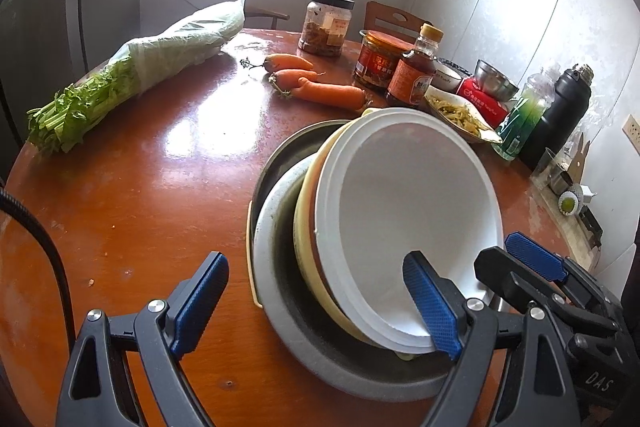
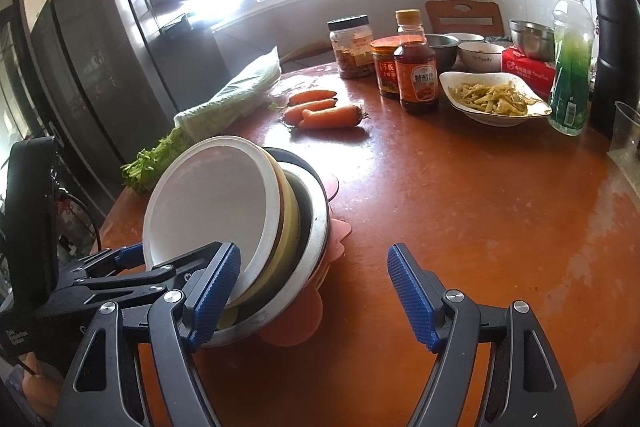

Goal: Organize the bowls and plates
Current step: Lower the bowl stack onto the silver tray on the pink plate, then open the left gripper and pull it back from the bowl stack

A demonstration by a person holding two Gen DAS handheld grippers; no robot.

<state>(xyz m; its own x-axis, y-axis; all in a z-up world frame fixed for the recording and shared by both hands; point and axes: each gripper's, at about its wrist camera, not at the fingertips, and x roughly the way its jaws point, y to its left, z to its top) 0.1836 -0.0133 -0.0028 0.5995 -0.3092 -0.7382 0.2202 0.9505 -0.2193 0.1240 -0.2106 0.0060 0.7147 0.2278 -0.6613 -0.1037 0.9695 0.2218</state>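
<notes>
Midway through stacking: left gripper and right gripper both gape wide, holding nothing, flanking the tilted white bowl nested in the dish stack on the table. Next, probably level the bowl.

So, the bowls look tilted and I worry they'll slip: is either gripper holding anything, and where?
Nothing is clamped. Both the left gripper and right gripper stand open; one finger of each lies by the near rim of the white bowl.
</notes>
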